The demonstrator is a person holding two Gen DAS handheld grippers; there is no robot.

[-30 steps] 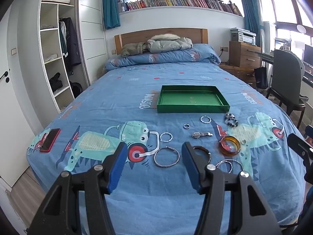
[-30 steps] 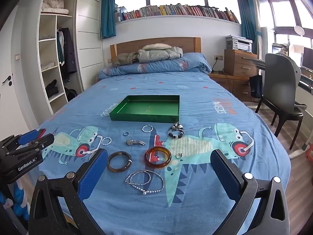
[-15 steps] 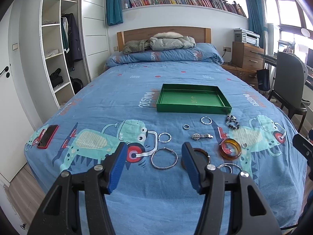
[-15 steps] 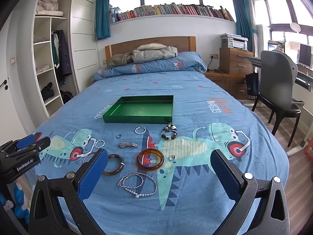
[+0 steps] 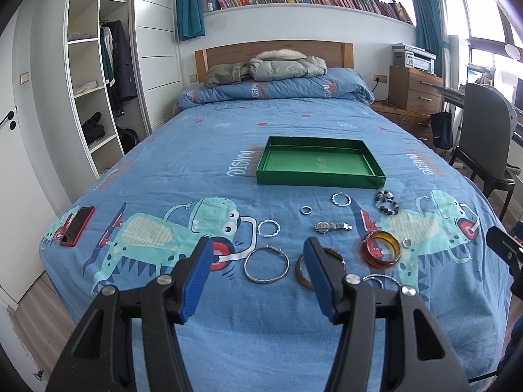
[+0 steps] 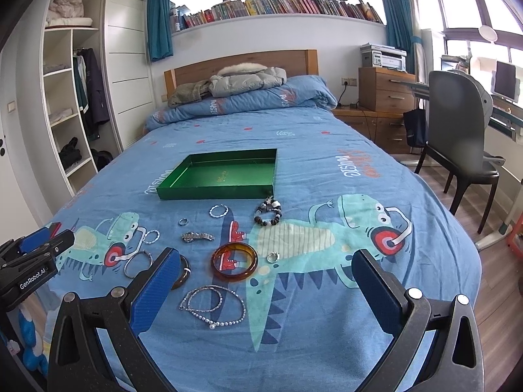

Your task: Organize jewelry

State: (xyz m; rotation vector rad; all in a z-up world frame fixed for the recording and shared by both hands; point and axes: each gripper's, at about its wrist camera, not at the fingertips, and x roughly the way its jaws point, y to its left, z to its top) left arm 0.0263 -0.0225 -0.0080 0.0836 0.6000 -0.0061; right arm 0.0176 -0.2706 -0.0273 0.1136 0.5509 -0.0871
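An empty green tray (image 5: 318,181) (image 6: 215,193) lies mid-bed. Jewelry lies in front of it: a large silver bangle (image 5: 266,265) (image 6: 137,263), a brown bangle (image 5: 302,272) (image 6: 183,272), an amber bangle (image 5: 381,253) (image 6: 234,262), a pearl necklace (image 6: 212,305), a beaded bracelet (image 5: 386,202) (image 6: 268,215), a watch (image 5: 330,227) (image 6: 197,236) and small silver rings (image 5: 306,209). My left gripper (image 5: 258,276) is open and empty above the silver bangle. My right gripper (image 6: 264,289) is wide open and empty above the necklace.
A red phone (image 5: 77,225) lies near the bed's left edge. A wardrobe (image 5: 98,98) stands left of the bed, a chair (image 6: 464,150) and dresser (image 6: 382,98) right of it. A quilt and jackets (image 5: 281,68) lie at the headboard.
Both grippers have pulled back and risen slightly, so the jewelry sits a little farther off. Neither gripper has changed its opening. Nothing on the bed has moved.
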